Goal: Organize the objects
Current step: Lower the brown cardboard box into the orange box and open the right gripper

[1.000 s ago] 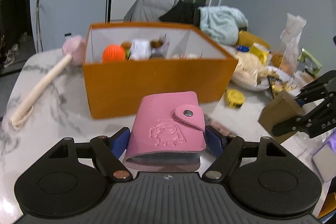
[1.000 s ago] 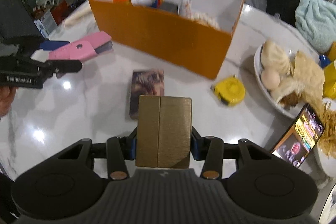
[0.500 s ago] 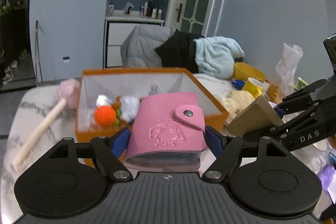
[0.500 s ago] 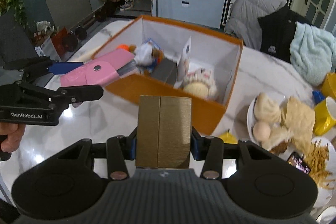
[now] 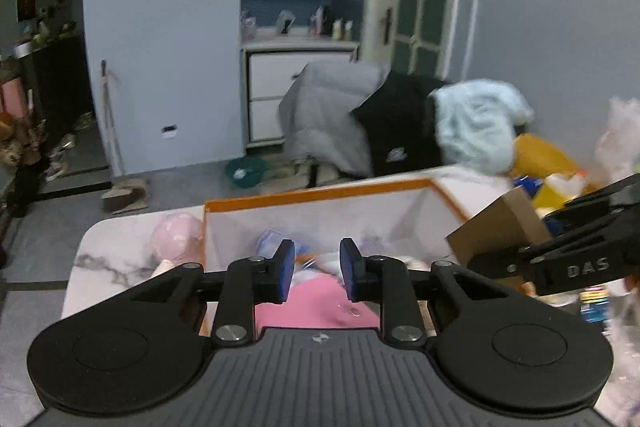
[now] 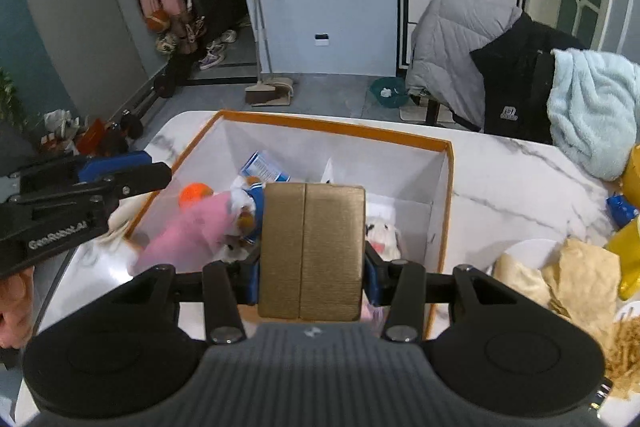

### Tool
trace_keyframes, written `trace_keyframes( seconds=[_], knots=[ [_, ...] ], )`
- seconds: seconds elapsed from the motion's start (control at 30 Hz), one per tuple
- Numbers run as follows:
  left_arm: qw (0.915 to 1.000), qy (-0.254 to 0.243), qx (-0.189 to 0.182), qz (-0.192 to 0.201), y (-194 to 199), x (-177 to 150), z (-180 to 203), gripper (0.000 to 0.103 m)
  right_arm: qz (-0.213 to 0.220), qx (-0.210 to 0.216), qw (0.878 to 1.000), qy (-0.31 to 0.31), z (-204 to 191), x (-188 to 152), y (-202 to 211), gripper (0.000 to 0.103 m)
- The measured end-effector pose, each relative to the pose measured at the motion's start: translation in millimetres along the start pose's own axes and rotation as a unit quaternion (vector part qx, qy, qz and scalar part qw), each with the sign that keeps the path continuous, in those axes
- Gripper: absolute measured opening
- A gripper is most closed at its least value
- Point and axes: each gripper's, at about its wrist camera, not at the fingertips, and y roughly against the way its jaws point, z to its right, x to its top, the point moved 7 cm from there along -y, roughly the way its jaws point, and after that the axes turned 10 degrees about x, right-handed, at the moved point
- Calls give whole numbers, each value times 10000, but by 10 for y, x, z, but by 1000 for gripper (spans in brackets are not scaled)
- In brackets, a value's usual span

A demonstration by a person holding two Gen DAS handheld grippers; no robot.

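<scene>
The pink wallet (image 6: 188, 235) is free of any grip, blurred, lying or dropping at the left end inside the orange box (image 6: 328, 126), against the small stuffed toy (image 6: 248, 203) and just below the orange ball (image 6: 194, 195); whether it has settled on the box floor cannot be told. In the left wrist view the same pink wallet shows below the left claw (image 5: 316, 273), whose blue pads (image 5: 285, 273) stand close together with nothing between them: that claw is clenched and empty above the box. The gold-brown box (image 6: 312, 251) is not yet stowed; it sits upright, pinched at its two sides by the right claw (image 6: 312, 277), which hangs over the near wall of the orange box. Already in the container: a blue-and-white packet (image 6: 264, 167), a white plush item (image 6: 382, 231) and a white card or divider, partly hidden. Judgement: the wallet's placement looks as good as done; the gold-brown box is the step in hand and needs only a lowering and release into the open middle or right part. Outside the box, a pink-headed mallet (image 5: 176, 239) lies on the marble tabletop (image 6: 512, 179) just beside the left wall, possibly still to be put away. Plates of food (image 6: 560, 279) at the right edge look unrelated to the sorting.
</scene>
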Motion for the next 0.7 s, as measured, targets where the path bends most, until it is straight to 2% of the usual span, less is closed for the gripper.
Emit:
trace_keyframes(
  seconds=[0.13, 0.2, 0.27, 0.33, 0.43, 0.5, 0.57, 0.7],
  knots=[
    [9995, 0, 170, -250, -269, -109, 5, 28, -29, 65, 9998, -186, 88, 12, -242, 48],
    [9994, 40, 108, -311, -311, -151, 8, 28, -77, 120, 9997, -190, 102, -22, -336, 48],
    [9998, 35, 23, -213, -279, -149, 0, 29, -91, 130, 9996, -218, 145, -46, -414, 48],
    [9999, -16, -68, -146, -236, -130, -26, 37, -49, 165, 9994, -294, 201, -38, -481, 48],
    [9993, -113, -368, -27, -151, -134, -6, 46, 183, 191, 9982, -538, 300, -3, -539, 48],
    [9991, -188, -389, -44, -147, -168, 10, 47, 386, 175, 9970, -646, 356, 31, -544, 49],
    [9989, -197, -411, -115, -148, -243, 18, 47, 613, 91, 9954, -725, 416, 77, -512, 66],
    [9987, -156, -442, -218, -183, -336, 41, 47, 893, -149, 9931, -742, 511, 137, -380, 64]
  ],
)
